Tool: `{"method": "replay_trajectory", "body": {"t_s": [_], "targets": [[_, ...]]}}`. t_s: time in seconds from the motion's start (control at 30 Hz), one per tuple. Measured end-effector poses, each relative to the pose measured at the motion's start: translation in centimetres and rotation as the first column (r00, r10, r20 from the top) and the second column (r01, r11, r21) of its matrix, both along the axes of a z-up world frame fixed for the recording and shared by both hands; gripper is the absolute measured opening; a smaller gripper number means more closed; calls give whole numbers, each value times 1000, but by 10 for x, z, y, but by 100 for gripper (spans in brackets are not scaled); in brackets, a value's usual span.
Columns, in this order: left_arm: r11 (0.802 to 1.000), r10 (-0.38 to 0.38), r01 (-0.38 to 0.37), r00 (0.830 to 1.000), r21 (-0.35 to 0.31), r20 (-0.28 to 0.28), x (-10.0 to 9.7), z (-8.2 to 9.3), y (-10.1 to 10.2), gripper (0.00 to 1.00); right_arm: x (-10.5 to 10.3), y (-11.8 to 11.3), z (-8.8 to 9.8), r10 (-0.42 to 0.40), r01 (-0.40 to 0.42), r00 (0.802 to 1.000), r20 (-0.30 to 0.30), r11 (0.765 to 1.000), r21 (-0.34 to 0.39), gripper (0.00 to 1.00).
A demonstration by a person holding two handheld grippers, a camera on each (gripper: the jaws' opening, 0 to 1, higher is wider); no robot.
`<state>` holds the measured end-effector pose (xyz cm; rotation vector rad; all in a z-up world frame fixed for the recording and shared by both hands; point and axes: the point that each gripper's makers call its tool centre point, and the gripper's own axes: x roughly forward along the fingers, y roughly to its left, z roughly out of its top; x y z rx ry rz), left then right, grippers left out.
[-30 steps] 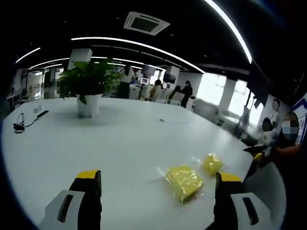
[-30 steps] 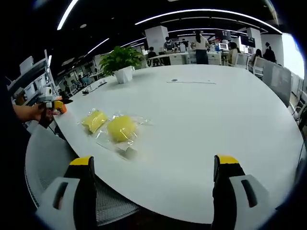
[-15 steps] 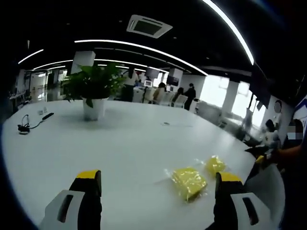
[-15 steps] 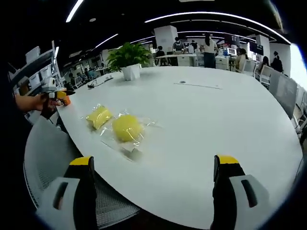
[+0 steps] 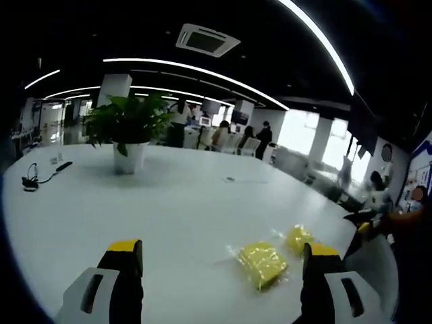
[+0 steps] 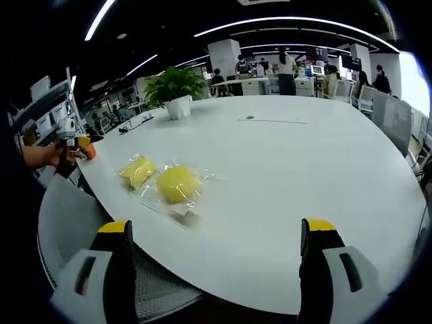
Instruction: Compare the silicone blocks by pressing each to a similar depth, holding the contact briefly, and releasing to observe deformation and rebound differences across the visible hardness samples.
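Both grippers were off the table with jaws spread wide and nothing between them. Left gripper (image 5: 219, 270) sat above the near part of the white table (image 5: 169, 202); right gripper (image 6: 219, 266) hung over the table's near edge (image 6: 270, 223), with a grey mesh chair (image 6: 74, 223) just below that edge.

Two yellow silicone blocks lay in clear plastic bags near the table's edge, just beside each other, bags touching or overlapping. In the right gripper view, the round block (image 6: 177, 183) sat closer, the flatter block (image 6: 137, 171) just past it toward the person's hand (image 6: 47, 154). In the left gripper view, the flatter block (image 5: 262, 262) was nearer and the other (image 5: 298, 237) behind it.

Farther across the table: potted plant (image 5: 128, 131), then a black cable (image 5: 30, 179) near the far left edge. People stood at desks beyond.
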<state>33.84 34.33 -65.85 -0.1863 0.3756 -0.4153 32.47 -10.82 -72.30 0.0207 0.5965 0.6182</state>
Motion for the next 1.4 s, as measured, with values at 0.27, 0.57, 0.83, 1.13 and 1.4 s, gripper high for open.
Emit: {"method": "replay_trajectory", "body": {"t_s": [0.27, 0.57, 0.83, 1.13, 1.4], "targets": [[1000, -7, 7, 1000, -4, -11, 10, -6, 16, 100, -3, 2, 0, -27, 27, 1000, 3, 1000, 10, 96], [1000, -28, 27, 999, 16, 18, 20, 7, 14, 100, 3, -2, 7, -38, 38, 999, 18, 999, 18, 96], [1000, -22, 22, 1000, 9, 13, 16, 7, 9, 100, 4, 1, 8, -27, 26, 999, 22, 1000, 17, 96], [999, -32, 32, 999, 17, 3, 14, 3, 9, 100, 11, 6, 12, -5, 4, 999, 31, 1000, 15, 96], [999, -34, 34, 999, 24, -9, 17, -2, 7, 100, 13, 8, 16, 12, -13, 999, 40, 1000, 22, 96]]}}
